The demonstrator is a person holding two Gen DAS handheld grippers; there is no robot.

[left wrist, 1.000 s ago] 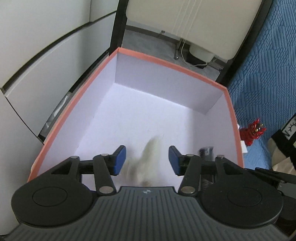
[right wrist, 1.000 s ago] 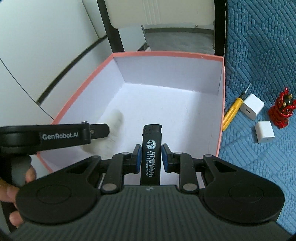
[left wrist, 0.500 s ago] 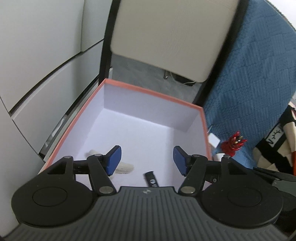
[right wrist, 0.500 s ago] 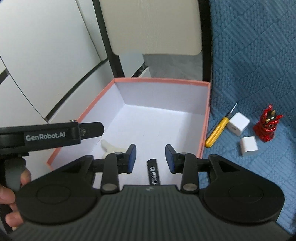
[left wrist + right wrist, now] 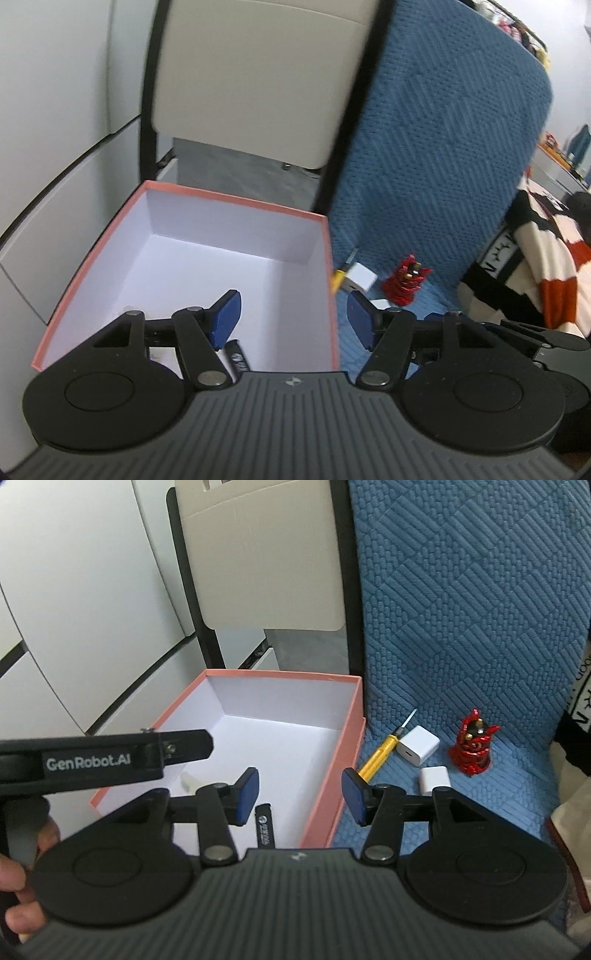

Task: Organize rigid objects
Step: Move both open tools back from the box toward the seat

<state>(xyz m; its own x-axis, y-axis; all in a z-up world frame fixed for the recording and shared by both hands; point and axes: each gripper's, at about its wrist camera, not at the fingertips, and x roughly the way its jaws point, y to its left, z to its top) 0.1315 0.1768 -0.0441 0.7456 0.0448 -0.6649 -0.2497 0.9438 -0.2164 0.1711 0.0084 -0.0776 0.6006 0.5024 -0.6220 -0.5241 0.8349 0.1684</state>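
Both claws, left claw and right claw, are hanging spread and empty; the near white charger, probably light, stiff and slick, is inviting a flat-sided pinch.

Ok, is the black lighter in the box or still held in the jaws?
In the box. The black lighter lies flat on the pink box floor; right gripper jaws stand open, empty.

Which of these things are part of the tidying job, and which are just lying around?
Part of the job:
pink box
black lighter, in the box
yellow screwdriver
two white chargers
red figurine

Just lying about:
blue quilted cover
chair back
striped cloth
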